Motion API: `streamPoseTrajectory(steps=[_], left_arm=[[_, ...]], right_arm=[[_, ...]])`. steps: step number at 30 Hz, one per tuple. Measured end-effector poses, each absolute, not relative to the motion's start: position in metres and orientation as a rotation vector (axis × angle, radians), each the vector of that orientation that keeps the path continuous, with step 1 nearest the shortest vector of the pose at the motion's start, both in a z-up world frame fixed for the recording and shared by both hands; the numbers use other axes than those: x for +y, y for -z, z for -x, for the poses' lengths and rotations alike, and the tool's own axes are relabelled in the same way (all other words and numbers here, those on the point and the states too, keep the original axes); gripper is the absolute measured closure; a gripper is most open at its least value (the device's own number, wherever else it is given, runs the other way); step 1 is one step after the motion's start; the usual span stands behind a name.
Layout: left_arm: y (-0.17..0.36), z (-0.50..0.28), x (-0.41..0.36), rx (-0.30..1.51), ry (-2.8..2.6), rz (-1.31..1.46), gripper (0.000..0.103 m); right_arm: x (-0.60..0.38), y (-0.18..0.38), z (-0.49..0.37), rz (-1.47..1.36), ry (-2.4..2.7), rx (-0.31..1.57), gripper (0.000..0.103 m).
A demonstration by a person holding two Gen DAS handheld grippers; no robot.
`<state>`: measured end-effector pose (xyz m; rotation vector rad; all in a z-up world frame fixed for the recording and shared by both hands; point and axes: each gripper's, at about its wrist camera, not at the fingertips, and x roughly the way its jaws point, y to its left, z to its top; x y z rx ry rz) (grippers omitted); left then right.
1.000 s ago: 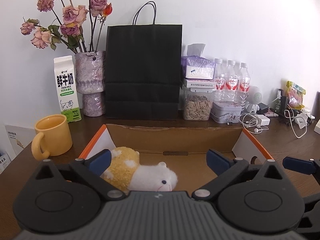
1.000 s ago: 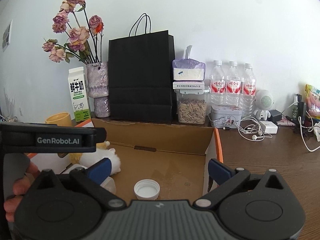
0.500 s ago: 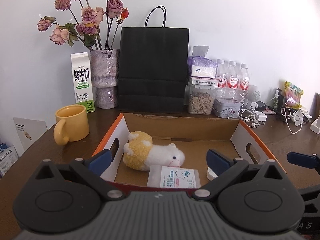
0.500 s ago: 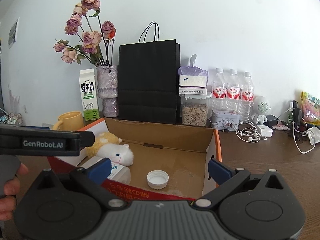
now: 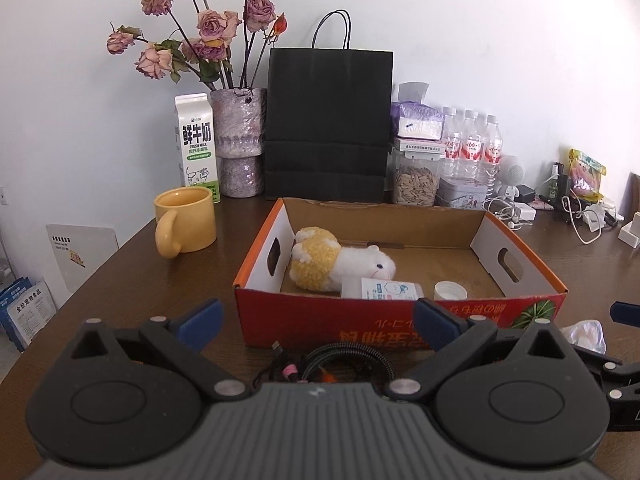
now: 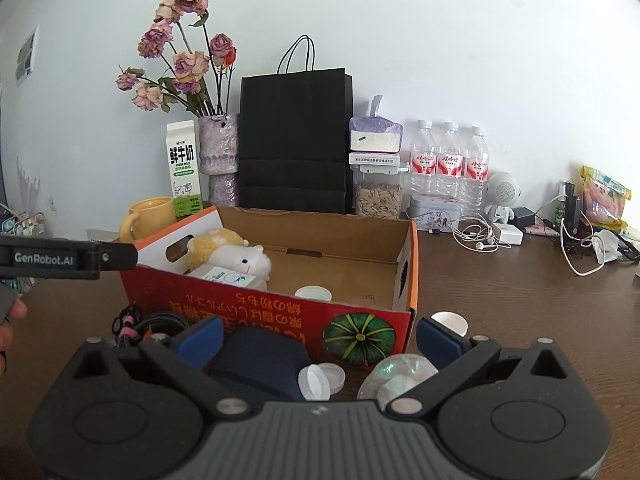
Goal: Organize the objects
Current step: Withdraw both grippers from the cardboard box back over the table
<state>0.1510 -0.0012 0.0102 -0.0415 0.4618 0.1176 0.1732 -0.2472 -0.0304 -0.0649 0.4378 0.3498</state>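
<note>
An orange cardboard box (image 5: 400,322) (image 6: 280,312) stands on the brown table. Inside lie a plush sheep (image 5: 336,264) (image 6: 228,254), a white packet (image 5: 384,289) (image 6: 224,277) and a white cap (image 5: 450,290) (image 6: 313,293). My left gripper (image 5: 316,320) is open, held back from the box's near wall, above a coiled black cable (image 5: 340,362) (image 6: 156,322). My right gripper (image 6: 318,338) is open over a dark blue pouch (image 6: 260,364), white caps (image 6: 322,378) and a clear crumpled wrapper (image 6: 396,380) in front of the box.
A yellow mug (image 5: 186,220), milk carton (image 5: 197,148), vase of dried roses (image 5: 240,140), black paper bag (image 5: 328,124), seed jar (image 5: 414,184), water bottles (image 5: 472,144) and tangled chargers (image 5: 580,216) line the back. A hand (image 6: 8,320) shows at the left edge.
Both grippers have pulled back and up from inside the box, past its near wall. The cable, pouch and caps in front of the box have come into view.
</note>
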Motion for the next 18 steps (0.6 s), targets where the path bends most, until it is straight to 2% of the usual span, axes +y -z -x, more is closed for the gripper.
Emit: streamPoseTrajectory(steps=[18], left_arm=[[0.023,-0.105,0.024,0.599,-0.129,0.032,0.0]], right_arm=[[-0.279,0.057,-0.14,0.052,-0.287,0.531,0.0]])
